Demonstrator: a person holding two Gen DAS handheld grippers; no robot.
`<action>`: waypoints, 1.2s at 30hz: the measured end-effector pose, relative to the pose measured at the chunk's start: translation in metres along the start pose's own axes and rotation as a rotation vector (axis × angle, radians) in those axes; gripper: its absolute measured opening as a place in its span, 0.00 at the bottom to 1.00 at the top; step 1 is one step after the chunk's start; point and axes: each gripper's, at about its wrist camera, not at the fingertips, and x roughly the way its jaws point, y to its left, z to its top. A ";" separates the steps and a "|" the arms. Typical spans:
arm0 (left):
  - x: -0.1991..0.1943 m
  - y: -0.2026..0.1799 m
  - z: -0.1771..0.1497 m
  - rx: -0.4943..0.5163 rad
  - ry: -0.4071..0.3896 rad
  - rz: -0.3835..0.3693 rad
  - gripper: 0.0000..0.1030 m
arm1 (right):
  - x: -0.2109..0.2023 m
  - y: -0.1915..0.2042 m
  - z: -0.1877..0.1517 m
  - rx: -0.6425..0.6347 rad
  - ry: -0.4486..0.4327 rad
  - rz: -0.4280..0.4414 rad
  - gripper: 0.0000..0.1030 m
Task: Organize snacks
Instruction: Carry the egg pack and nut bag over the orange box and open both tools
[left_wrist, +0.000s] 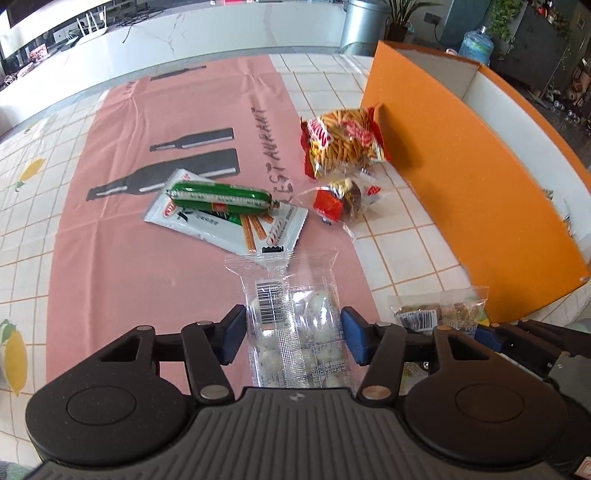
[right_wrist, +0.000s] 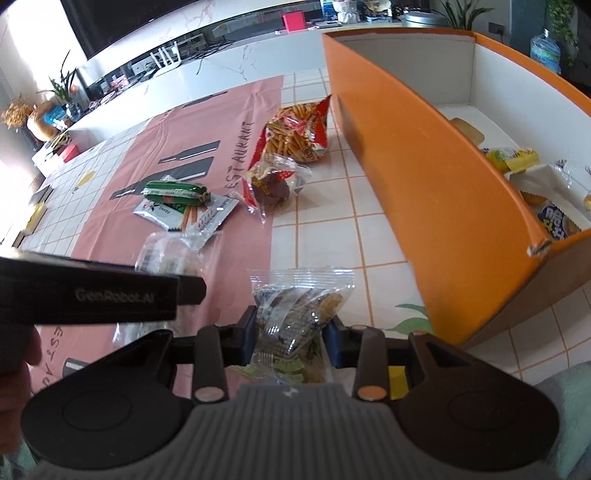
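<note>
My left gripper (left_wrist: 293, 332) is shut on a clear packet of white candies (left_wrist: 291, 295), its blue pads pressing the packet's two sides over the pink cloth (left_wrist: 129, 258). My right gripper (right_wrist: 290, 332) is shut on a clear packet of brown biscuits (right_wrist: 299, 302), which crumples between the pads. That biscuit packet (left_wrist: 439, 314) also shows at the right edge of the left wrist view. The orange box (right_wrist: 424, 184) stands open to the right, with several wrapped snacks (right_wrist: 513, 158) inside. The left gripper's black body (right_wrist: 92, 295) crosses the right wrist view.
On the table lie green sausages (left_wrist: 221, 195) on a white sachet (left_wrist: 229, 229), a red bag of snack sticks (left_wrist: 343, 142) against the box wall (left_wrist: 461, 166), and a clear packet with a chocolate piece (left_wrist: 343, 201). Tiled tablecloth (right_wrist: 332, 221) lies between the snacks and the box.
</note>
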 end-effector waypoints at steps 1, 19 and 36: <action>-0.006 0.000 0.002 0.003 -0.008 -0.001 0.61 | -0.003 0.002 0.001 -0.009 -0.001 0.000 0.33; -0.101 -0.072 0.044 0.168 -0.188 -0.110 0.61 | -0.126 -0.041 0.034 -0.117 -0.169 0.007 0.33; -0.029 -0.187 0.125 0.527 -0.083 -0.209 0.61 | -0.108 -0.161 0.122 -0.283 -0.051 -0.097 0.33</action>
